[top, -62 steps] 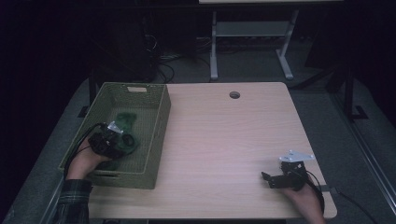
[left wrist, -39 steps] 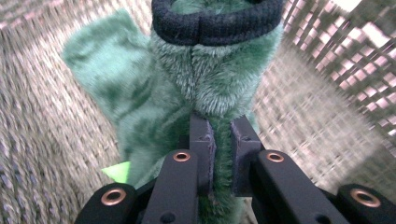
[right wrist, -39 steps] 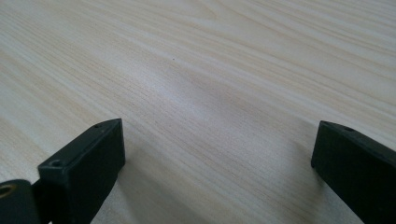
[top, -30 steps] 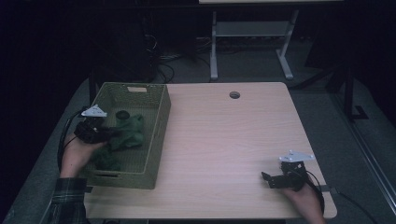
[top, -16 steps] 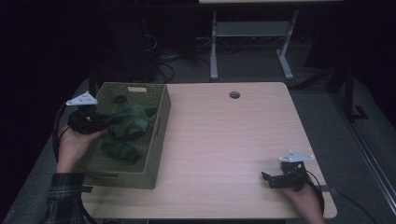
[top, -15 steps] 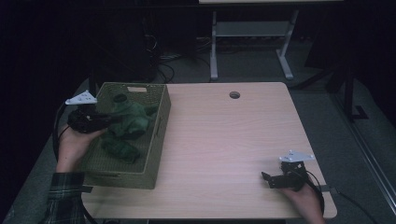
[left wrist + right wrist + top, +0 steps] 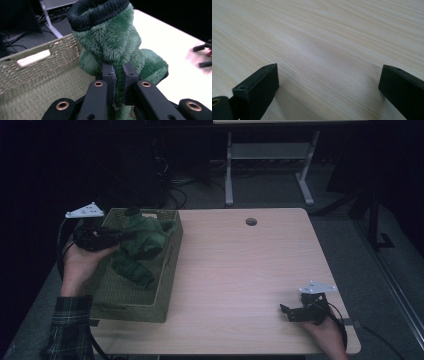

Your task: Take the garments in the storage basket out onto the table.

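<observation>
Because the left claw (image 7: 117, 75) pinches only a thin fold of the green plush toy (image 7: 112, 45), which hangs beyond its tips above the basket (image 7: 167, 270), the fur could slip free; the right claw (image 7: 328, 82) rests wide open, empty, on the surface (image 7: 240, 270).

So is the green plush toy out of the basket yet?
Partly: the left gripper holds the plush toy raised, its lower part hanging inside the basket.
</observation>
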